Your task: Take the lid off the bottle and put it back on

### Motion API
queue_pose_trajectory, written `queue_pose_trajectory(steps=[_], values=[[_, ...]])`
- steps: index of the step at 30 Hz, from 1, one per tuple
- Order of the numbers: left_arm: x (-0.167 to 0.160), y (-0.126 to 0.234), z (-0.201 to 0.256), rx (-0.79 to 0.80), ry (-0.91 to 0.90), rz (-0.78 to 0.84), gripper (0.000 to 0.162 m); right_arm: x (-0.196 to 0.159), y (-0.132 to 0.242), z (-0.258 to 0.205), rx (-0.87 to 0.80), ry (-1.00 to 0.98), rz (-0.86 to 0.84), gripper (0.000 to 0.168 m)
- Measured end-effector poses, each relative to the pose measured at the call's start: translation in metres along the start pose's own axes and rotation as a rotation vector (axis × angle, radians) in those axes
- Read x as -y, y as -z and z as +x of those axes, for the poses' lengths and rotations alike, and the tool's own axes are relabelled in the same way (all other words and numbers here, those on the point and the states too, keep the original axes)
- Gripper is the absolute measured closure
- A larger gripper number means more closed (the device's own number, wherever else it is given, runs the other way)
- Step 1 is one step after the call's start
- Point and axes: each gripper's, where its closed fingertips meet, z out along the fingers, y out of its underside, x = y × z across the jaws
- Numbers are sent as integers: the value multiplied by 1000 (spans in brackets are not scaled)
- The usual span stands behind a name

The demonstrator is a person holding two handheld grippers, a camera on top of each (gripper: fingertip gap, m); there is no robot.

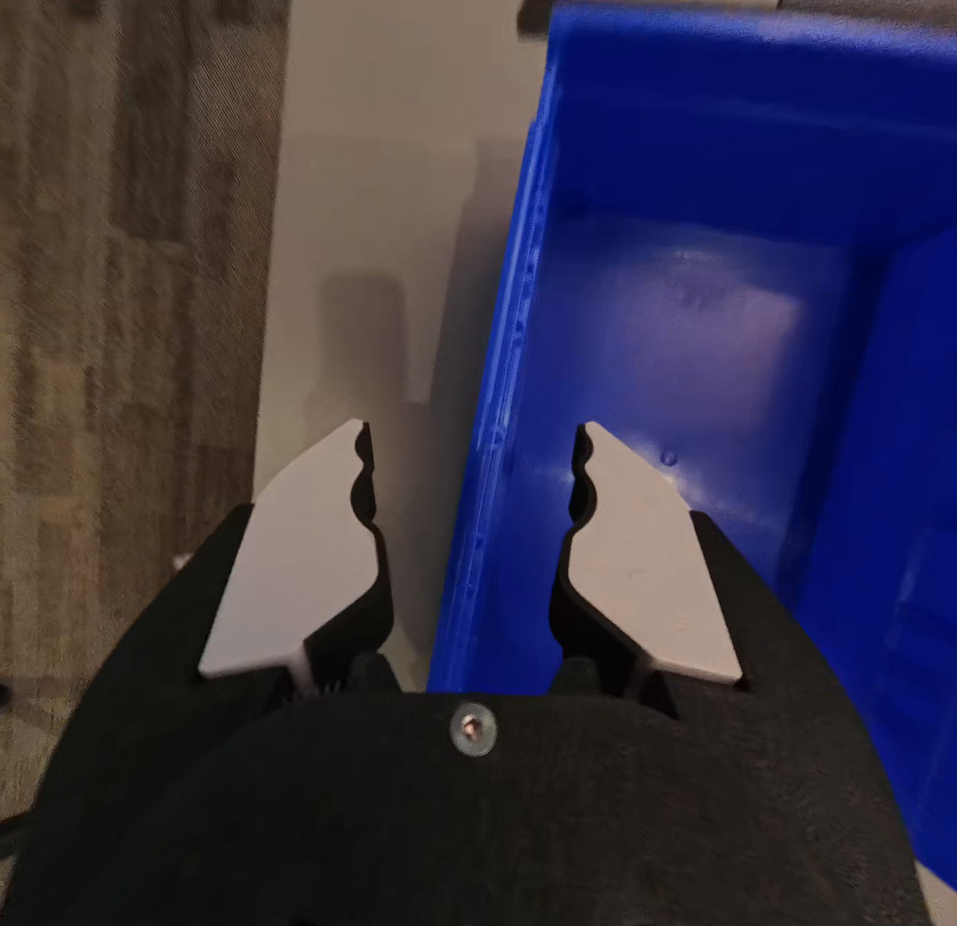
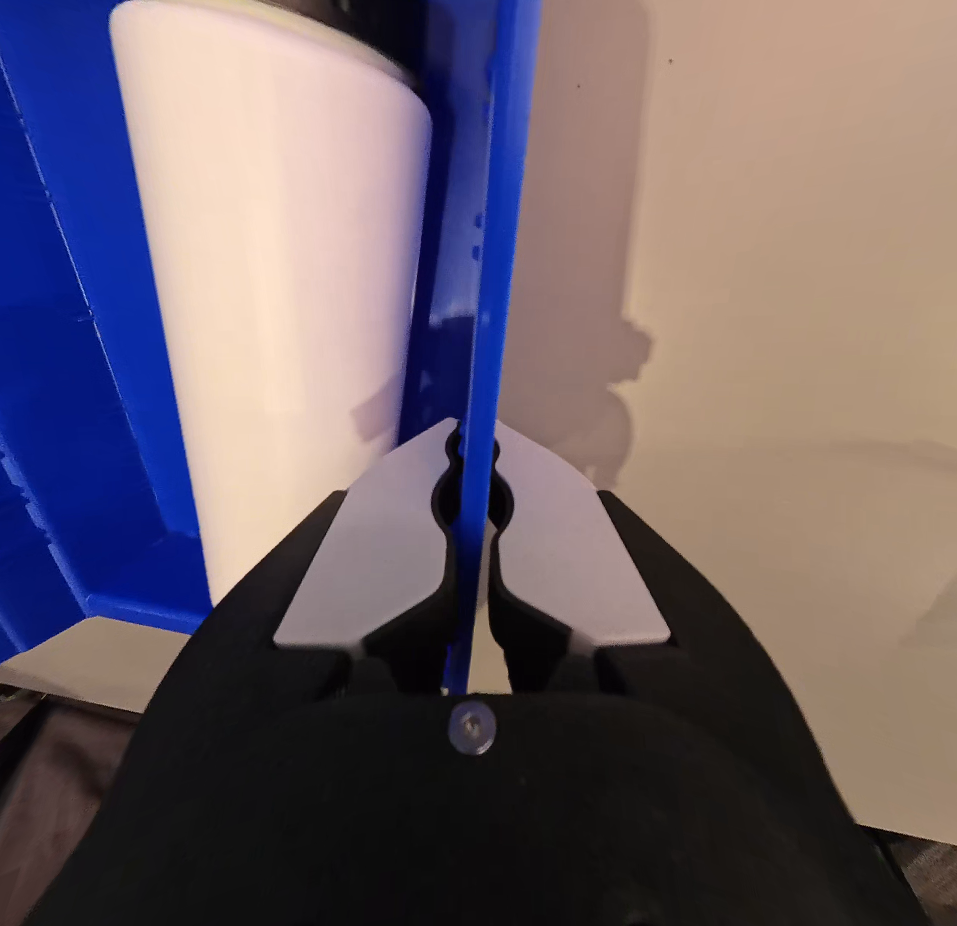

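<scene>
A white bottle (image 2: 274,259) with a black lid (image 2: 342,0) lies on its side inside a blue plastic bin (image 2: 62,383), its lid end pointing away. My right gripper (image 2: 474,430) is shut on the bin's right wall (image 2: 497,176), one finger inside and one outside. In the left wrist view, my left gripper (image 1: 474,430) is open and empty; it straddles the bin's left wall (image 1: 512,331) without touching it. The bin's inside (image 1: 725,305) looks blurred there and the bottle does not show.
The bin stands on a pale tabletop (image 2: 777,280), which also shows in the left wrist view (image 1: 373,176). Brown patterned carpet (image 1: 129,228) lies beyond the table's left edge. A dark rod-like thing (image 1: 536,13) sits behind the bin.
</scene>
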Motion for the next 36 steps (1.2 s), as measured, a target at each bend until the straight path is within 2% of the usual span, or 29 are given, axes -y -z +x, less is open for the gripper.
queue_pose_trajectory(steps=[6, 9, 11, 13, 18, 26, 31, 36], values=[[-37, -31, -1, -57, -10, -216, 99, -1, 0, -1, -2, -5, -5, 161], [-52, -43, -1, -61, -18, -309, 116, -1, 0, -1, -2, -3, -8, 161], [-58, -47, 5, -81, -37, -357, 141, -2, 0, -2, 0, -3, -10, 162], [-57, -47, 8, -71, -35, -362, 142, -2, 0, -4, 5, -2, -16, 161], [-53, -44, 64, -239, -90, -380, 155, 0, -4, -29, 20, 25, -39, 162], [-57, -34, 166, -223, -364, -391, 143, 3, -18, -114, 29, 96, -68, 161], [-71, -19, 236, -341, -505, -380, 130, -7, -25, -172, 58, 197, -142, 159], [-79, -13, 255, -319, -567, -373, 125, 15, -30, -183, -20, 195, -144, 157]])
